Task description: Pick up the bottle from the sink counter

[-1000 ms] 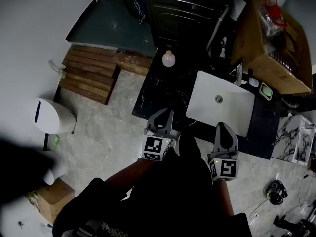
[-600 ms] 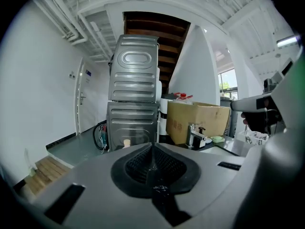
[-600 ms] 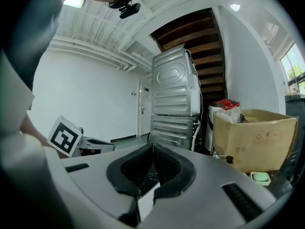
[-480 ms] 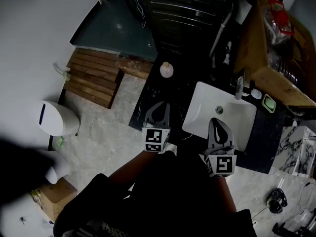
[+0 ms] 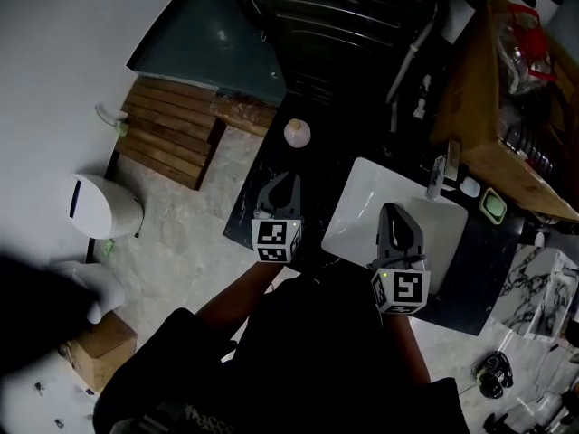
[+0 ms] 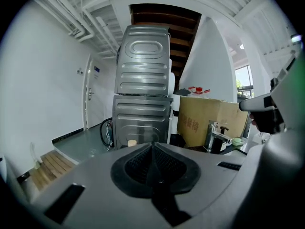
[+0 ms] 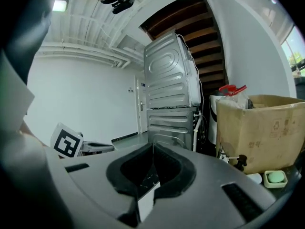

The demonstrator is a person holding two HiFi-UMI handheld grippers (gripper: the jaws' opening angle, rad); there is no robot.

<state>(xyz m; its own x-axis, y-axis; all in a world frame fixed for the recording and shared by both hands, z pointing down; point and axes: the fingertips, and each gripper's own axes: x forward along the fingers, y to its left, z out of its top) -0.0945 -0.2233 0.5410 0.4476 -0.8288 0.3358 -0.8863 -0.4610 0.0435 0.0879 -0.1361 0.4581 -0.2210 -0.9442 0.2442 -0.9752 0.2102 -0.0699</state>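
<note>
Dark sink counter [image 5: 317, 165] at mid-frame, with pale round-topped bottle [image 5: 297, 133] upright near its upper left end, untouched. Just below the bottle, left gripper [image 5: 288, 179], jaws pressed together and empty. Lower right, over white basin [image 5: 362, 197], right gripper [image 5: 392, 210], jaws likewise closed on nothing. Cardboard box [image 5: 507, 107] at upper right.

We stand in a home wash and laundry corner. A white sink [image 5: 398, 211] sits in a dark counter [image 5: 317, 165] at centre, with a faucet [image 5: 437, 177] at its right. Two stacked metal laundry machines [image 6: 143, 94] fill the upper middle, and a slatted wooden mat [image 5: 167, 134] lies upper left.
</note>
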